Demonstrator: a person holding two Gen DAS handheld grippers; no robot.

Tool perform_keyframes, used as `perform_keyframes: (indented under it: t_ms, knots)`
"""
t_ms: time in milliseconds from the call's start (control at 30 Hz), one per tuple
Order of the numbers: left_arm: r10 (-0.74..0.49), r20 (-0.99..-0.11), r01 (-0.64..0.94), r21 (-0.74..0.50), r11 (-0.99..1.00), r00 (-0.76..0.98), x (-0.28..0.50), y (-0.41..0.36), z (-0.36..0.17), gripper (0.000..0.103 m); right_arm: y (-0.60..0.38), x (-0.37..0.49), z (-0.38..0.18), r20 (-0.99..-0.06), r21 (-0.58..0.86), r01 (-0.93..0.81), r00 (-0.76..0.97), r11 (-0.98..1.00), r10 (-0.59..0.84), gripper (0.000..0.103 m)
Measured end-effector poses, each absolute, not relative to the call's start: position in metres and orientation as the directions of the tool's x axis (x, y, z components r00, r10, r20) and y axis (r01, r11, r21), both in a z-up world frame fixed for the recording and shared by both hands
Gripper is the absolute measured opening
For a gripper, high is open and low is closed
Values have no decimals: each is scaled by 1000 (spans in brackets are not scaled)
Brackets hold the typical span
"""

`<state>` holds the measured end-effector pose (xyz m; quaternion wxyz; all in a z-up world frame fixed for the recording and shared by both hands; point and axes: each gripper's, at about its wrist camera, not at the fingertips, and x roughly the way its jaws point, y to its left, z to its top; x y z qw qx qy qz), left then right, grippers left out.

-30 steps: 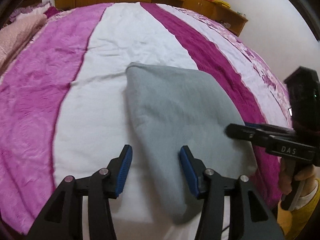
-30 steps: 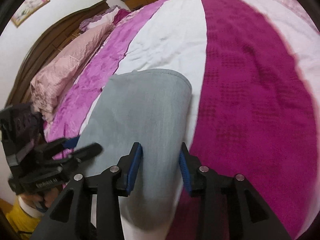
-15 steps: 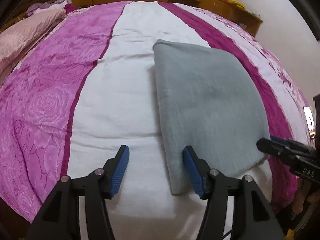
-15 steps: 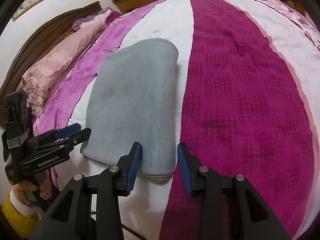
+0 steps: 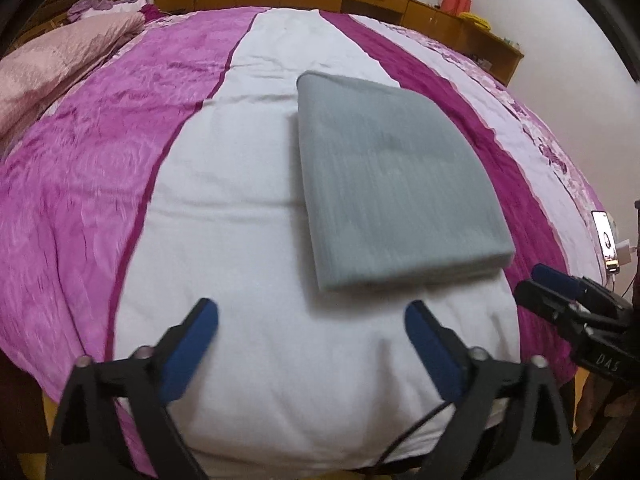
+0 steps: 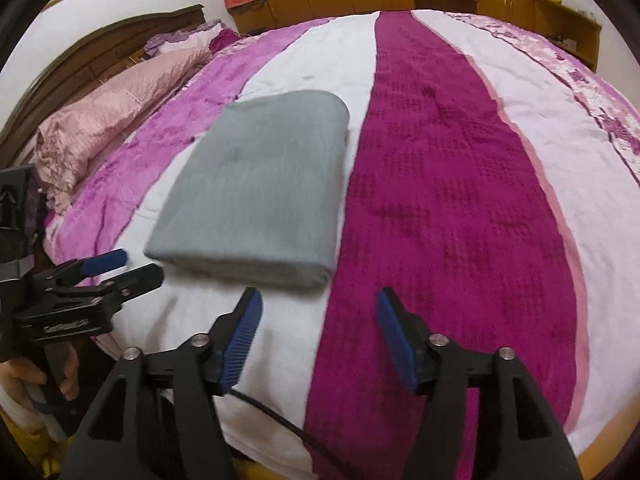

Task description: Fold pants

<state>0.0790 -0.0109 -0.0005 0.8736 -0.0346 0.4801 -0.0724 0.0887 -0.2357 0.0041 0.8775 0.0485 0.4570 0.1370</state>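
Status: we judge the fold as done, or very nearly. The pants (image 5: 394, 184) lie as a compact grey rectangle, several layers stacked, flat on the white stripe of the bedspread (image 5: 248, 248), w/ the right edge just beside the dark magenta stripe. Edges look squared in both views; no loose leg or waistband shows.

Tool state: left gripper (image 5: 312, 326) has its jaws wide apart, nothing between them, only bare bedspread; they have just been opening. Right gripper (image 6: 320, 320) also has its jaws apart and empty, just opened too, though less wide. Both sit on the near side of the pants, apart from the cloth, no contact.

Remaining, as far as we can tell: nothing on the fold itself; at most a smoothing pass or a pull-back of both tools.

Not visible / unclear:
- Far edge of the stack: layer alignment can't be checked.
- Underside and inner layers: hidden, so creases inside are unknown.
- Motion blur softens the near edge; layer count not readable.
- Person: only a hand (image 6: 24, 380) at frame edge in the right wrist view, mostly cut off.
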Motion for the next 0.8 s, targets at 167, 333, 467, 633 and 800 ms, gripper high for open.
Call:
perform_keyframes:
  t_ms: [167, 333, 467, 633, 800]
  knots:
    - [-116, -844, 65, -96, 993, 523, 76, -17, -17, 102, -239, 78, -14, -805, 186, -137, 546, 973, 231, 70]
    - [-44, -848, 64, -12, 998, 528, 75, -29, -26, 103, -233, 77, -26, -811, 129, -127, 557, 983, 179, 74]
    - [-20, -846, 61, 14, 998, 532, 73, -33, -29, 103, -233, 80, -30, -810, 151, -111, 556, 982, 187, 78]
    - [-20, -847, 53, 10, 999, 531, 74, -32, -30, 103, -231, 80, -31, -809, 142, -120, 558, 983, 185, 82]
    - [-21, -848, 53, 9, 999, 530, 74, -33, -30, 103, -229, 80, -33, -808, 136, -127, 559, 983, 184, 85]
